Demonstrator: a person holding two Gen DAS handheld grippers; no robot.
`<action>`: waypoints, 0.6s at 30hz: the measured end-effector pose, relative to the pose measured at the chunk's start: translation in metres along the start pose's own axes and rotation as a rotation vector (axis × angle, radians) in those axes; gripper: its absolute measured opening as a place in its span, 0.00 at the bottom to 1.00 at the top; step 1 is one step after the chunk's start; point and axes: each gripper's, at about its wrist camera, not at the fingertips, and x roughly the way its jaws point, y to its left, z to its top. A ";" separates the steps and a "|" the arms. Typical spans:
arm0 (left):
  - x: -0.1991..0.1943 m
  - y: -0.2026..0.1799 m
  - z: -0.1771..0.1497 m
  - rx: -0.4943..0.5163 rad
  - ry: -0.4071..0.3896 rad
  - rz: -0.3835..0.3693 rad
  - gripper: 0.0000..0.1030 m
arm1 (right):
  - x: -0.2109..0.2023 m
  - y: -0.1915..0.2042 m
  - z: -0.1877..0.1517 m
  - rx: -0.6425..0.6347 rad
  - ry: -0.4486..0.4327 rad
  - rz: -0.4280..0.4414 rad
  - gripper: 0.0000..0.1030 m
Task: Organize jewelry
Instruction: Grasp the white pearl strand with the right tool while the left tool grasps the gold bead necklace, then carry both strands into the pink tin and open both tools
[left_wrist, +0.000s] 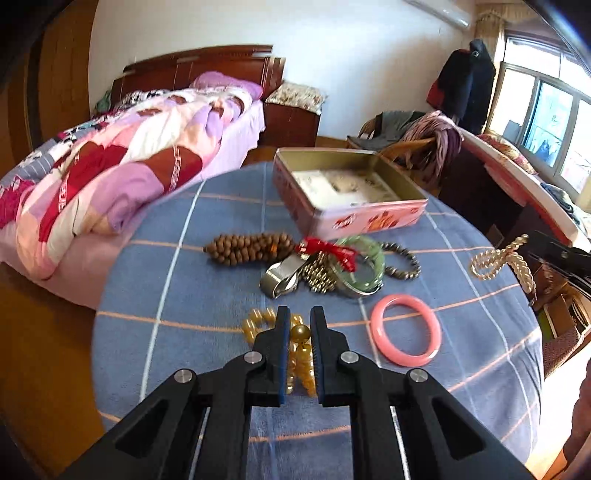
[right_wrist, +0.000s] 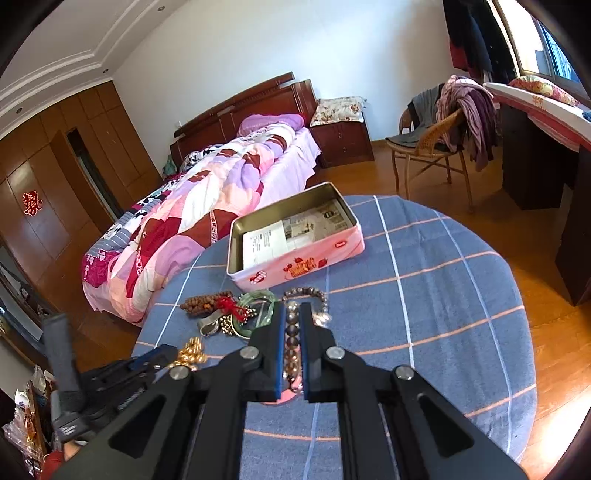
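My left gripper (left_wrist: 297, 317) is shut on an amber bead bracelet (left_wrist: 299, 350), low over the blue checked table (left_wrist: 184, 295). My right gripper (right_wrist: 291, 306) is shut on a pearl strand (right_wrist: 290, 339); that strand (left_wrist: 495, 260) hangs from it at the right edge of the left wrist view. A pink tin box (left_wrist: 354, 218) stands open at the back of the table, also in the right wrist view (right_wrist: 295, 266). In front of it lie brown wooden beads (left_wrist: 247, 247), a watch (left_wrist: 280, 275), a green bangle (left_wrist: 360, 267) with a red ribbon (left_wrist: 332, 249), a dark bead bracelet (left_wrist: 402, 258) and a pink bangle (left_wrist: 406, 328).
A bed with a pink quilt (left_wrist: 110, 177) stands left of the table. A wicker chair with clothes (right_wrist: 436, 136) and a dark desk (right_wrist: 535, 155) stand to the right. The left gripper's body (right_wrist: 122, 373) shows low left in the right wrist view.
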 end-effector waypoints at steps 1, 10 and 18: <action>-0.003 0.000 0.001 -0.008 -0.002 -0.016 0.10 | -0.001 0.000 0.001 0.001 -0.004 0.002 0.09; -0.028 -0.020 0.047 0.032 -0.077 -0.106 0.10 | 0.000 0.004 0.028 -0.032 -0.056 0.015 0.09; 0.000 -0.045 0.131 0.076 -0.169 -0.118 0.10 | 0.040 0.010 0.080 -0.063 -0.105 0.043 0.09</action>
